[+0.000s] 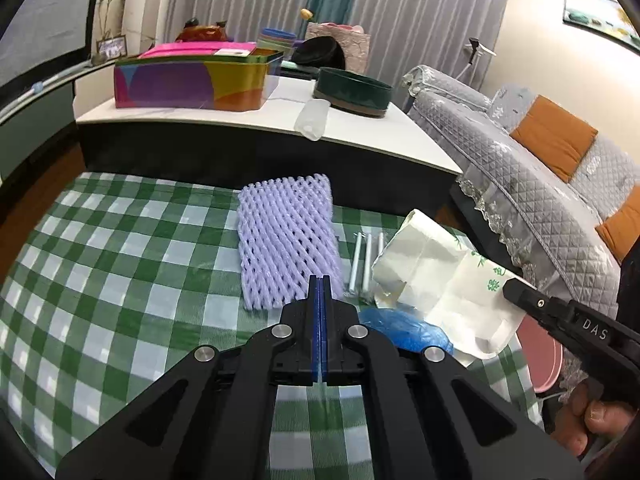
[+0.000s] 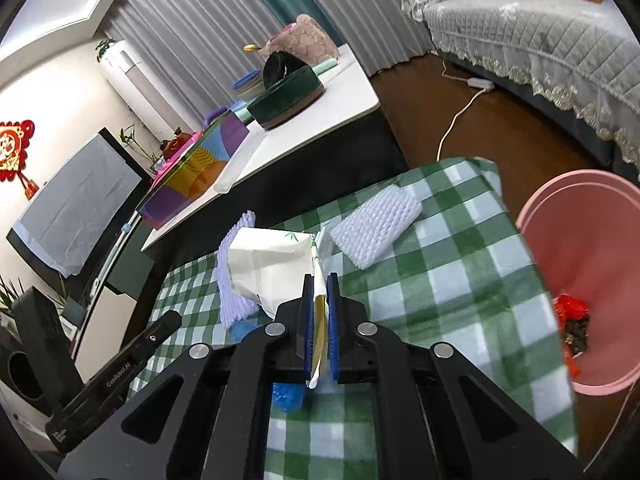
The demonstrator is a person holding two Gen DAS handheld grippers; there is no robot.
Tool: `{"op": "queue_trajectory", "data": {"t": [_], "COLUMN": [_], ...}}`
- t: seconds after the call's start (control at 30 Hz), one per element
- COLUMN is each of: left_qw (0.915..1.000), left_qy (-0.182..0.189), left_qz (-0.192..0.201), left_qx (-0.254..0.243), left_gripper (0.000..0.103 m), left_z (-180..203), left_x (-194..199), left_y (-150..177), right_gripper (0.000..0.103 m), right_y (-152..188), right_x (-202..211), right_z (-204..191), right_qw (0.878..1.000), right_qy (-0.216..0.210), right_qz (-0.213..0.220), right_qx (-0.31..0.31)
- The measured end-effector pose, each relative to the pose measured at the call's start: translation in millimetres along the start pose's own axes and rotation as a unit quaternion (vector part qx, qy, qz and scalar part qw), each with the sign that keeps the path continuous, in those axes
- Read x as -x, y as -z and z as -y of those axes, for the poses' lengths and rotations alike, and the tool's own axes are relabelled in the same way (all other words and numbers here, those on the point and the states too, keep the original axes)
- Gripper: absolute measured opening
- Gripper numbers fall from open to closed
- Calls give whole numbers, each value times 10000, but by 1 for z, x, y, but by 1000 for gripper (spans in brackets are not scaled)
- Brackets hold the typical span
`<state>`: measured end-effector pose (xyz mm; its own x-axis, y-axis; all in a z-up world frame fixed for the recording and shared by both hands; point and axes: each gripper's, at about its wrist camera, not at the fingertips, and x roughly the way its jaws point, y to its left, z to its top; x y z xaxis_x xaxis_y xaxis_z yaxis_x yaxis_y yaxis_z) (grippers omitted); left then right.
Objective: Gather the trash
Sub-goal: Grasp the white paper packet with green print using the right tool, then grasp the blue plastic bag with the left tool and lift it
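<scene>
The left gripper (image 1: 320,284) is hanging clenched over the green checked surface (image 1: 120,248), its blue pads pressed flat together with nothing visible between them, just in front of a lilac foam net sleeve (image 1: 286,240). The right gripper (image 2: 320,284) is clamping the edge of a white tissue packet (image 2: 272,264) (its printed green marks are showing best from the left wrist). Only the left view is showing three white sticks (image 1: 366,260) lying between the sleeve and the packet, and a hand (image 1: 592,420) gripping the right tool. Only the right view is showing a second, white foam net (image 2: 376,226) lying further along the cloth, and a pink bin (image 2: 584,280) beside the surface with red wrappers (image 2: 572,316) lying inside. A blue crumpled bag (image 1: 404,330) is lying under the packet.
</scene>
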<state>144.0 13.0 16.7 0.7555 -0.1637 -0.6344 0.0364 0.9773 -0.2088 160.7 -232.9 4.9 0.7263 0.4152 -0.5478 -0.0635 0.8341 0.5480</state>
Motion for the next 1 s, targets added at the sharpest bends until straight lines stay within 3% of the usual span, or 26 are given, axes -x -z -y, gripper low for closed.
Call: {"op": "queue_trajectory", "data": {"t": [0.27,0.5,0.8,1.0], "left_qw": [9994,9994,9998,9992], "left_qy": [12,-74,-13,224], "left_qz": [170,142,-41,-144], "left_qx": [-287,-318,-219,-303], "left_gripper": [0,0,0,3], "left_z": [17,10,7,20], "left_x": [29,36,22,4], "left_y": [9,19,37,46], "right_gripper": [6,6,6,6], "right_y": [8,12,19,24], "right_x": [34,58,66,57], "right_z": [7,21,45,60], "right_qw": [9991,9969,9951,9949], "right_qy": [245,523,808,915], "right_qz": [189,349,380,278], "right_qx": [294,484,413,330]}}
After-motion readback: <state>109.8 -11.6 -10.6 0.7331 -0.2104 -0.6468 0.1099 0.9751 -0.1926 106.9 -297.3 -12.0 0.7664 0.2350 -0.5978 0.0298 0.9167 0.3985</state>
